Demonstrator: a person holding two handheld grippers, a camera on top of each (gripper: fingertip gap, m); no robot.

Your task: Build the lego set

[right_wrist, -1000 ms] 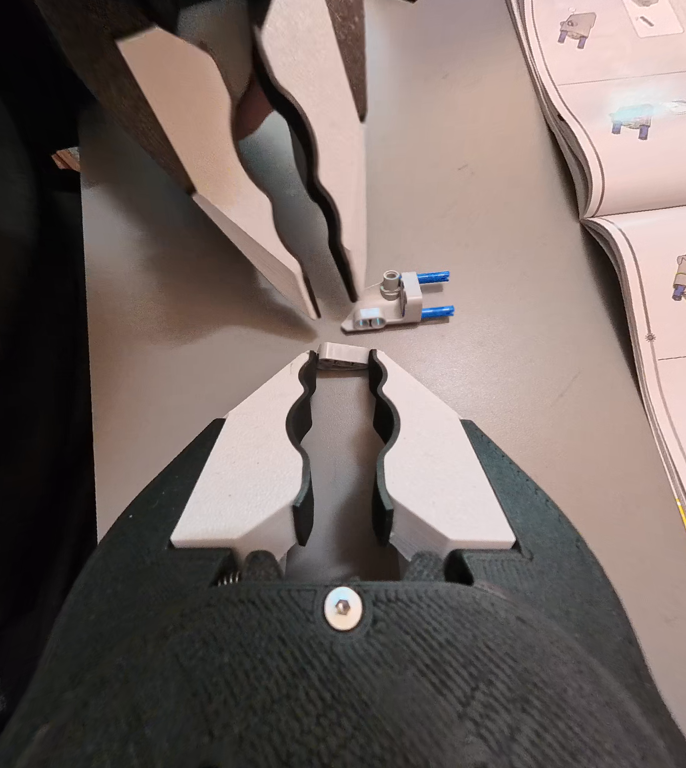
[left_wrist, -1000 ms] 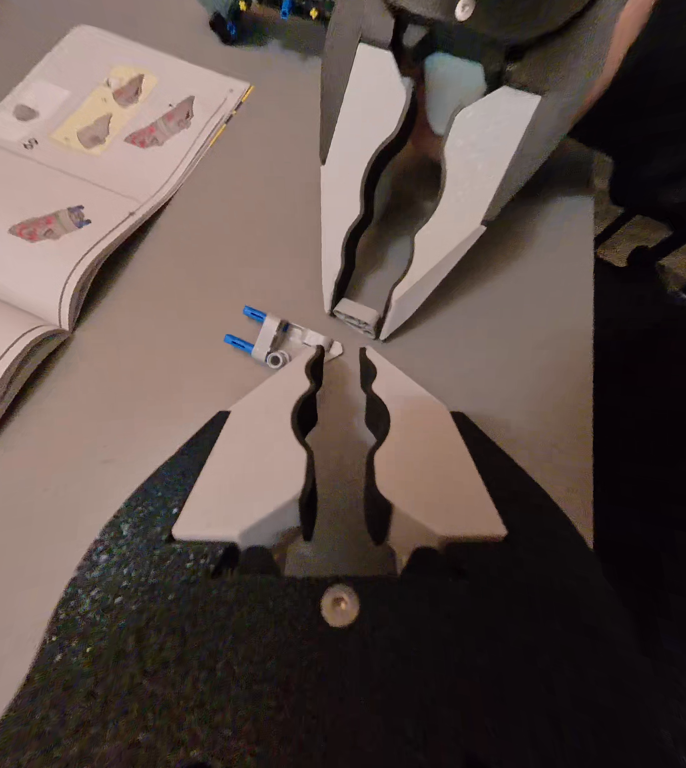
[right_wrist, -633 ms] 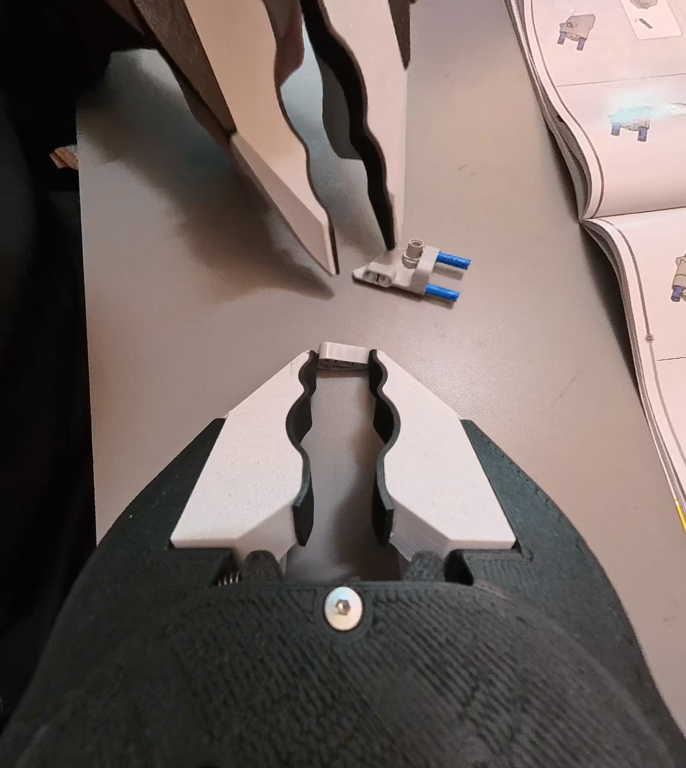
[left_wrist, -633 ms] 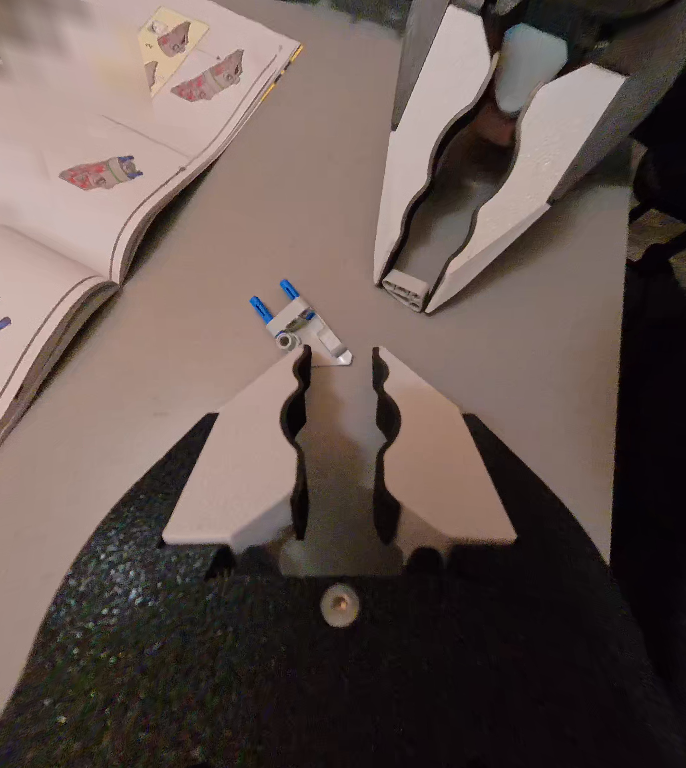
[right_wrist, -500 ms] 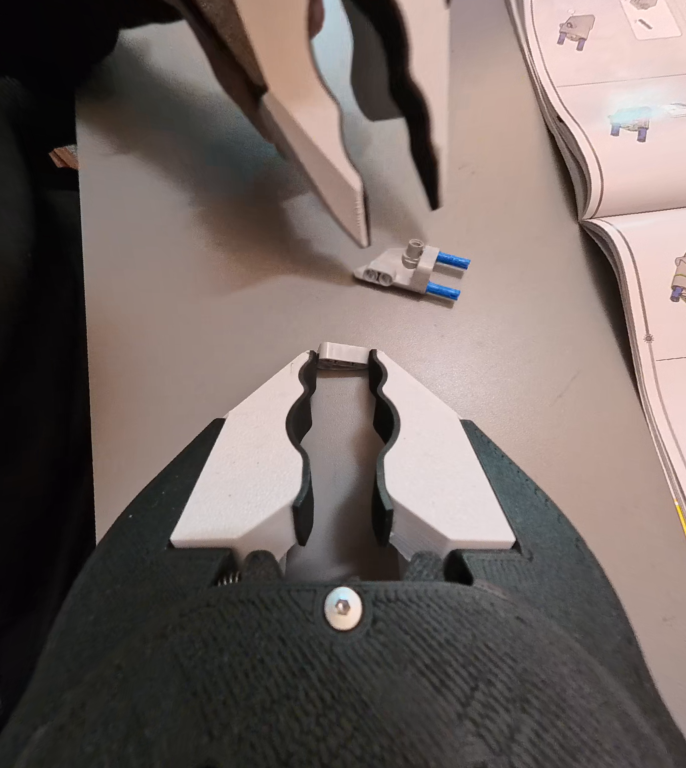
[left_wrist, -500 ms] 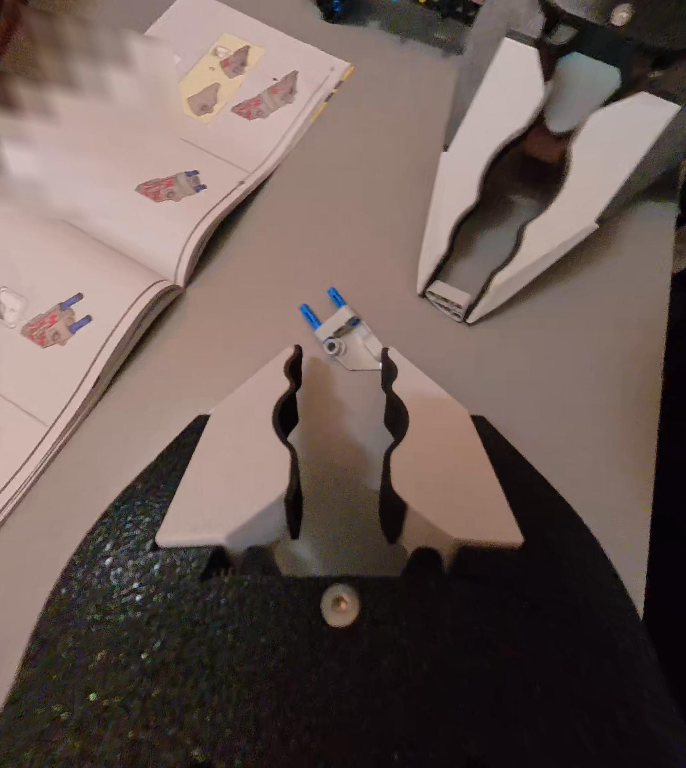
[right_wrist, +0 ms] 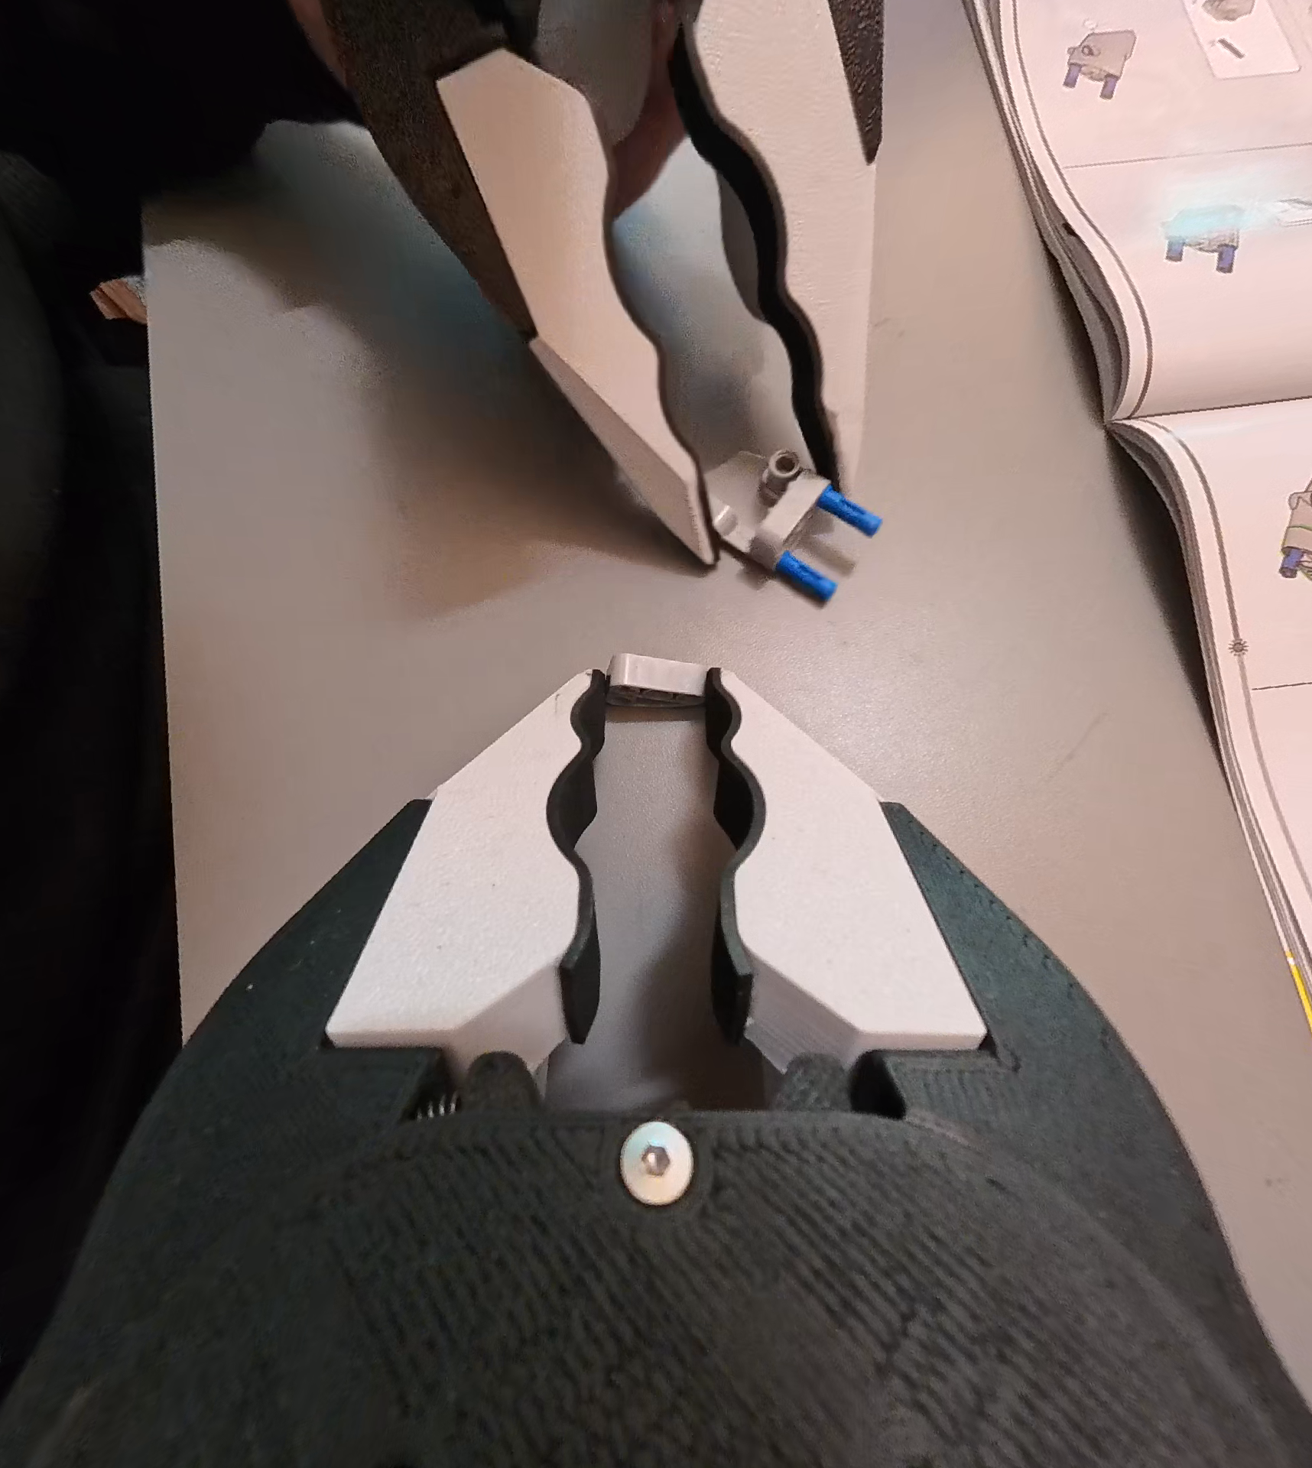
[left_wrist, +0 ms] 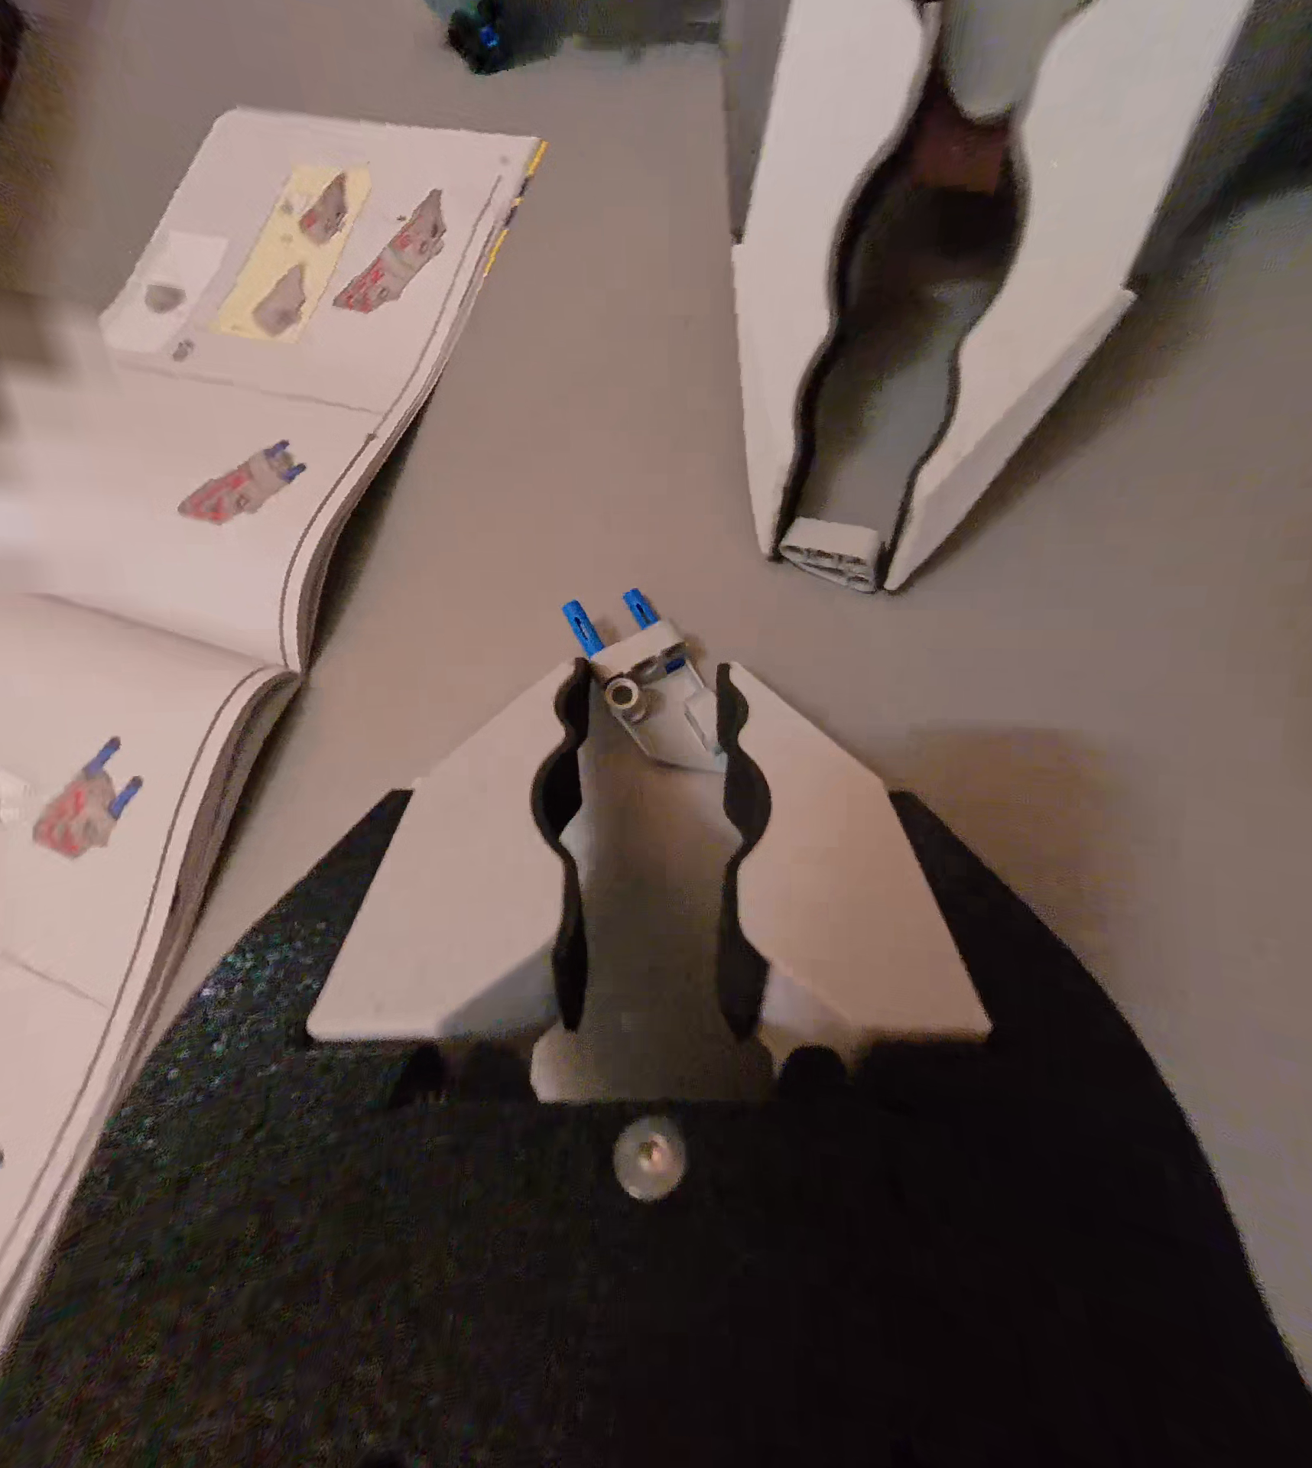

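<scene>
A small grey lego assembly [left_wrist: 661, 715] with two blue pins lies on the grey table. My left gripper [left_wrist: 649, 675] has its fingers on either side of it, and both tips touch its sides. It also shows in the right wrist view [right_wrist: 756, 508], between the left gripper's tips [right_wrist: 768, 508]. My right gripper [right_wrist: 657, 675] is shut on a short grey lego beam [right_wrist: 653, 671] and holds it a little short of the assembly. The left wrist view shows that gripper [left_wrist: 827, 556] at the upper right with the beam [left_wrist: 824, 548] at its tips.
An open instruction booklet [left_wrist: 160, 556] lies left of the assembly, on the right in the right wrist view [right_wrist: 1272, 318]. Dark lego parts [left_wrist: 478, 32] sit at the far table edge. The table's near edge [right_wrist: 156, 556] borders a person's dark clothing.
My left gripper opened wider, moved forward over the assembly and closed in on it. The assembly turned, its pins now pointing away from the left gripper. The right gripper stayed still with its beam.
</scene>
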